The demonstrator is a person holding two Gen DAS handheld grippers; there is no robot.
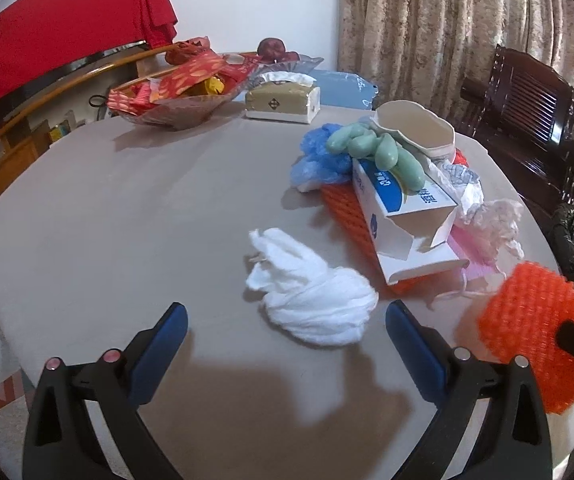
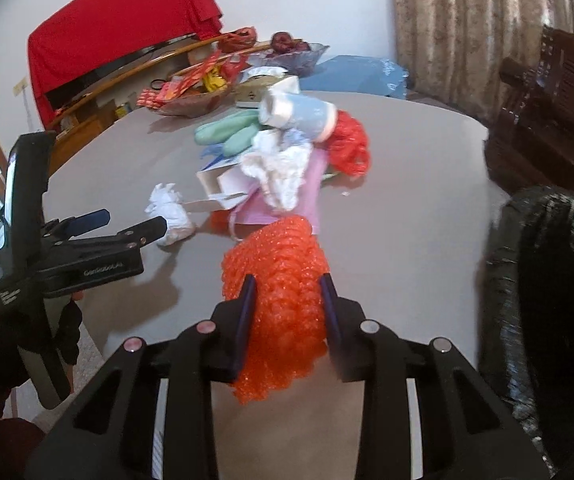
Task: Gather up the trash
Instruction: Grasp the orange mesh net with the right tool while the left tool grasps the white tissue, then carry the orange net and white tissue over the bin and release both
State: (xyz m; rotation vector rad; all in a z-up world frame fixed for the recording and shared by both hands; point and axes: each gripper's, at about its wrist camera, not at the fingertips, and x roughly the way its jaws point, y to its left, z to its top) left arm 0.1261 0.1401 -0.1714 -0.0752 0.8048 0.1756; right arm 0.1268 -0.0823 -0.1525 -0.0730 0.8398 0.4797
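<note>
My right gripper (image 2: 289,286) is shut on an orange foam net (image 2: 279,276) and holds it above the table; the net also shows in the left wrist view (image 1: 535,332). My left gripper (image 1: 287,312) is open, its fingers either side of a crumpled white tissue (image 1: 315,300) lying on the table, also in the right wrist view (image 2: 171,216). Behind lies a trash heap: an open blue-and-white box (image 1: 399,208), green foam pieces (image 1: 379,152), a blue plastic bag (image 1: 319,156), a torn paper cup (image 1: 419,128) and a pink mask (image 1: 487,232).
A black-lined trash bin (image 2: 547,300) stands off the table's right edge. A glass bowl of red snack packets (image 1: 175,92), a tissue box (image 1: 283,100) and a fruit bowl (image 1: 283,60) sit at the back. A dark wooden chair (image 1: 527,108) stands to the right.
</note>
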